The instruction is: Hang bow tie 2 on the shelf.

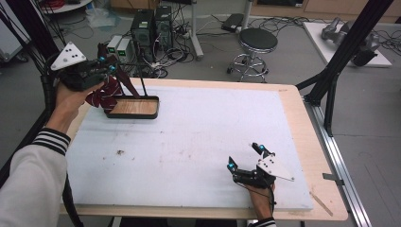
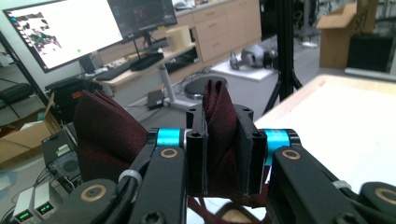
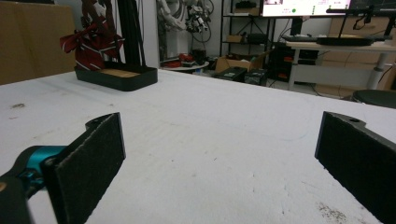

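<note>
Above tray [image 1: 134, 108], left gripper [image 2: 219, 154] clamps cloth [image 2: 217, 116].

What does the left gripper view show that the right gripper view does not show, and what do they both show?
Left gripper view: the left gripper with its jaws shut on a fold of the dark red cloth, seen close, and a lit monitor behind. Right gripper view: the right gripper with jaws wide apart and nothing between them, low over the white table cover, and the black tray far off. Both: the dark red cloth, which in the right gripper view hangs over the tray.
</note>
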{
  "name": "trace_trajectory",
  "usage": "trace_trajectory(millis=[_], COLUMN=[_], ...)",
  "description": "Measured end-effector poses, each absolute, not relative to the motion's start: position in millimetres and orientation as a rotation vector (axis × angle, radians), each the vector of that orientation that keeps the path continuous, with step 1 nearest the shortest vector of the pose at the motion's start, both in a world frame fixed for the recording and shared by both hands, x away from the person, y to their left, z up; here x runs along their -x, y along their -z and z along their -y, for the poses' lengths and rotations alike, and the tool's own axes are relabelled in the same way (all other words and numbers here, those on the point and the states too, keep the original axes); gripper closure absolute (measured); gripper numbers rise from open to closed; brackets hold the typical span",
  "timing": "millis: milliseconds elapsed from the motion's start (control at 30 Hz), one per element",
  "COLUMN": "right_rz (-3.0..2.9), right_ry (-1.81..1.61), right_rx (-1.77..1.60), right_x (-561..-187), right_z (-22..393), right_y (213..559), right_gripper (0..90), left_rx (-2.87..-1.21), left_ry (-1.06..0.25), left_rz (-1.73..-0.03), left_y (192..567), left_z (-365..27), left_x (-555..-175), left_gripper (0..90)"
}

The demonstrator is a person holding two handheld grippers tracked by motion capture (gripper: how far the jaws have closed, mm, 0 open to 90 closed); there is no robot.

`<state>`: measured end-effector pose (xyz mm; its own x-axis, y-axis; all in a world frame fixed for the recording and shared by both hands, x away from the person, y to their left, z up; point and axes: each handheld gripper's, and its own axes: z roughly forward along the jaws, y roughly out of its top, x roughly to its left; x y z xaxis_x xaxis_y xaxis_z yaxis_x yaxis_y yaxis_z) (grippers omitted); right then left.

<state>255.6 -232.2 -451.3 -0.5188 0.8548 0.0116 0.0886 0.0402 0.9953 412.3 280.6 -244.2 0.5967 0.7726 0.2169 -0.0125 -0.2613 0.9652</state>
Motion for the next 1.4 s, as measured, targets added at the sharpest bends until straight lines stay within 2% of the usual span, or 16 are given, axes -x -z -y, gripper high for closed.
trace_trajectory(millis=[433, 933, 1400], right_rz=[-1.691, -1.692, -1.694], right_ry=[-1.538, -1.537, -1.533], right_rx=[-0.946, -0.949, -0.951], right_x=[-255.8, -255.1, -255.3], right_z=[232.0, 231.7, 231.3], right_y=[451.4, 451.3, 451.2], right_gripper=[0.8, 0.8, 0.8], left_rx=[-1.684, -1.746, -1.818], left_ry=[-0.913, -1.001, -0.98], left_rz=[-0.623, -0.795, -0.843], left_y=[228.7, 259.2, 290.9], left_z=[-274.2, -291.2, -283.7], left_x=[-418.6, -421.2, -416.2], left_gripper=[76.4, 76.4, 76.3])
